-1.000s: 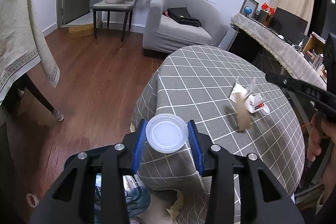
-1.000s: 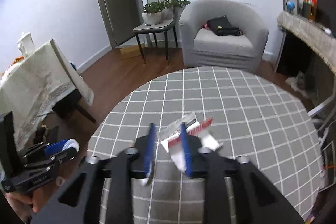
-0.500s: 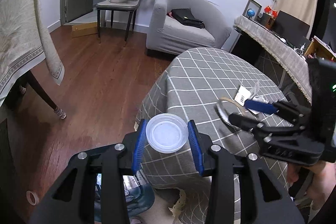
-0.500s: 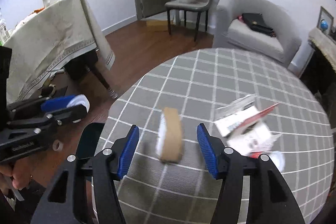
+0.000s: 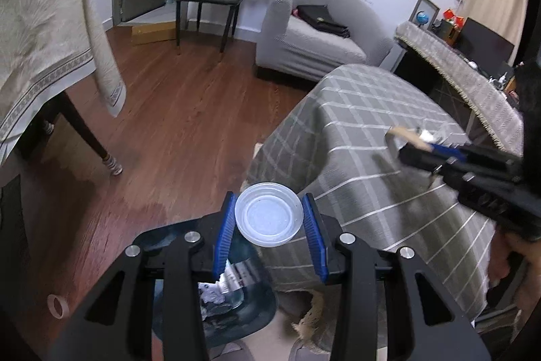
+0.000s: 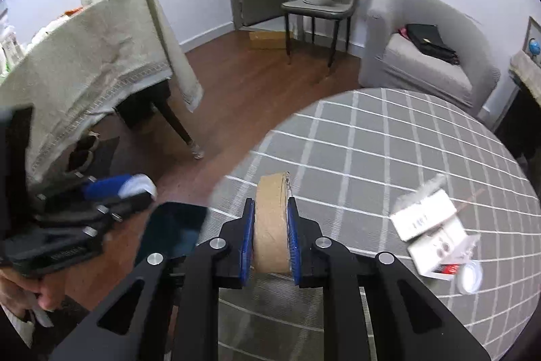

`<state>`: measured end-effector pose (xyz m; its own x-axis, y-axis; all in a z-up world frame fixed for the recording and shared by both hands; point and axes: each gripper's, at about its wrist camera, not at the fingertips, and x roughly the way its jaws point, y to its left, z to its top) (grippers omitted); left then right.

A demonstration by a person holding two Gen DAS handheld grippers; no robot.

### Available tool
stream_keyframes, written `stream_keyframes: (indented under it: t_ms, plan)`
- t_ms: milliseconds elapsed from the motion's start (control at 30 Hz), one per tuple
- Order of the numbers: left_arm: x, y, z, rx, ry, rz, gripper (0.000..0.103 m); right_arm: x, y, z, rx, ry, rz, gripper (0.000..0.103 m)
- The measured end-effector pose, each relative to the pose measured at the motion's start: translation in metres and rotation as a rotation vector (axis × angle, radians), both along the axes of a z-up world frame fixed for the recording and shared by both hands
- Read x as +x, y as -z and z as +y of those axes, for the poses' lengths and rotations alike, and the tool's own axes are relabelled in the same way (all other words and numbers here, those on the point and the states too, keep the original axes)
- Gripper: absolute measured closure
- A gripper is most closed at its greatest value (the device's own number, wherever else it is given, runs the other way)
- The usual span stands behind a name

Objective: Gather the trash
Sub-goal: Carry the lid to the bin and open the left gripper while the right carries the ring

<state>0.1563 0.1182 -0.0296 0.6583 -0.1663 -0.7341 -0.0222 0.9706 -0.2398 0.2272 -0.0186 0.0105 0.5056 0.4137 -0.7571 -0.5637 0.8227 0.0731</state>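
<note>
Cardboard tape core (image 6: pixel 272 222) is sitting upright, pinched in the right gripper (image 6: pixel 270 241) over the table (image 6: pixel 389 141) edge, beside the bin (image 5: pixel 236 303) under the left gripper (image 5: pixel 269 227) clamping a plastic lid (image 5: pixel 269 213).

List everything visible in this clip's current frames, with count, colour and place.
cardboard ring: 1, brown, clamped in right tongs
plastic lid: 1, clear, clamped in left tongs
packaging scraps: a few, white and red, on round table
round table: 1, grey check cloth
bin: 1, dark, on floor under left tongs
armchair: 1, grey, by wall
chair with plants: 1, grey
left tongs: black, blue pads
right tongs: black, blue pads
</note>
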Motion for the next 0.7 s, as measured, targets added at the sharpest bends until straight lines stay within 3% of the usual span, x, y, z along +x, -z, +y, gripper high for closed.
stream_keyframes:
  t_ms: [233, 467, 700]
  plan:
    - [-0.004, 0.028, 0.019, 0.041, -0.018, 0.078, 0.061, -0.005, -0.004, 0.03, 0.066, -0.074, 0.051, 0.085]
    - [-0.011, 0.067, 0.036, 0.092, -0.014, 0.177, 0.061, -0.01, -0.003, 0.061, 0.046, -0.129, 0.068, 0.085]
    - [-0.014, 0.107, 0.057, 0.089, -0.025, 0.291, 0.061, -0.009, 0.0, 0.087, 0.021, -0.158, 0.088, 0.085]
